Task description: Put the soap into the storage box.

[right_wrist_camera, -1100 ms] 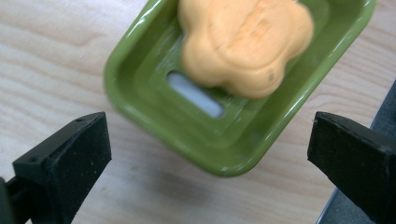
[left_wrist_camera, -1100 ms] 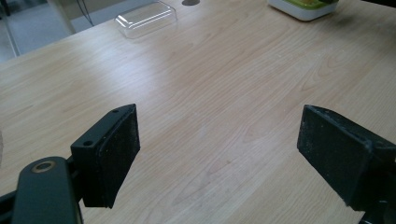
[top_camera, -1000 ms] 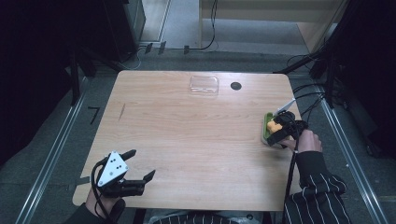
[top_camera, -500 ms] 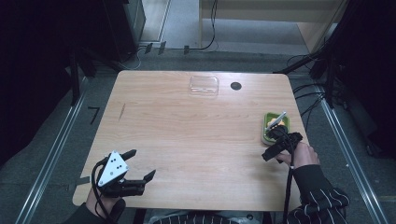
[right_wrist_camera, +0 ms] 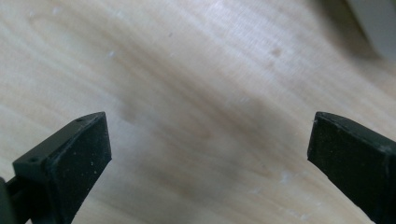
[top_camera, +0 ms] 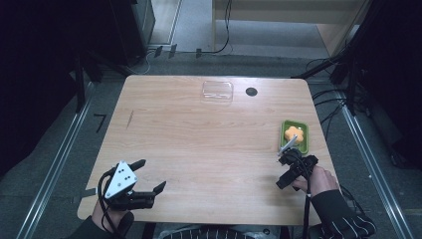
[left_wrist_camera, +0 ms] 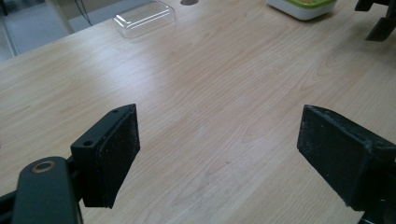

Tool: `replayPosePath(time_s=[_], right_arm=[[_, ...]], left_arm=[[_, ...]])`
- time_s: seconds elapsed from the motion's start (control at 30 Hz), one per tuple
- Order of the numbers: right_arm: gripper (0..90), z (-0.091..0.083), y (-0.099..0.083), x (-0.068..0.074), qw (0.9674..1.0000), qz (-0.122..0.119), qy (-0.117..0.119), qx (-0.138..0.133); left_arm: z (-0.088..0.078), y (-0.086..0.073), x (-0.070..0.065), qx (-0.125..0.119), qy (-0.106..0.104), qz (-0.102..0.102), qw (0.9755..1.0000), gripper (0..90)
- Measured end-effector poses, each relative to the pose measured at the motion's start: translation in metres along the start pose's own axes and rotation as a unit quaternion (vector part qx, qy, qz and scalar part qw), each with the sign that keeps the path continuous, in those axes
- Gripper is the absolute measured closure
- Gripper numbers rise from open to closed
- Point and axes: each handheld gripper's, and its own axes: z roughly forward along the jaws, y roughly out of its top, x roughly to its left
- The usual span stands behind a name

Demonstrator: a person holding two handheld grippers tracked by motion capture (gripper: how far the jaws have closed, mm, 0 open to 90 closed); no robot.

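Observation:
A green tray [top_camera: 302,144] stands near the table's right edge with an orange flower-shaped piece [top_camera: 293,133] lying in it. My right gripper [top_camera: 282,172] hovers just in front of the tray, a short way apart from it, open and holding nothing. In the right gripper view its jaws [right_wrist_camera: 210,163] spread wide over bare wood. My left gripper [top_camera: 149,175] rests at the near left corner of the table, open and empty. In the left gripper view its fingers [left_wrist_camera: 114,154] frame bare tabletop, with the tray [left_wrist_camera: 301,7] far off at the upper right.
A clear plastic lid [top_camera: 217,92] lies at the table's far middle, also seen as the lid [left_wrist_camera: 144,17] in the left gripper view. A black round hole [top_camera: 251,91] sits beside it. Cables trail on the floor to the right. Dark equipment stands around the table.
My right gripper has drawn back from the green tray toward the near edge, leaving the orange piece in the tray. The left gripper has stayed put.

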Motion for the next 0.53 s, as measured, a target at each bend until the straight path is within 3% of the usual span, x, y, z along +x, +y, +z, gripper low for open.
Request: replayPosePath(time_s=[0.37,0.53], right_arm=[[0.0,0.003,-0.022,0.018,0.9999,-0.008,-0.003,-0.005],[0.0,0.004,-0.026,0.017,0.9999,-0.012,0.0,-0.009]], left_arm=[[0.0,0.0,0.0,0.0,-0.001,0.002,1.0,13.6],[0.001,0.001,0.0,0.001,0.001,0.001,1.0,13.6]])
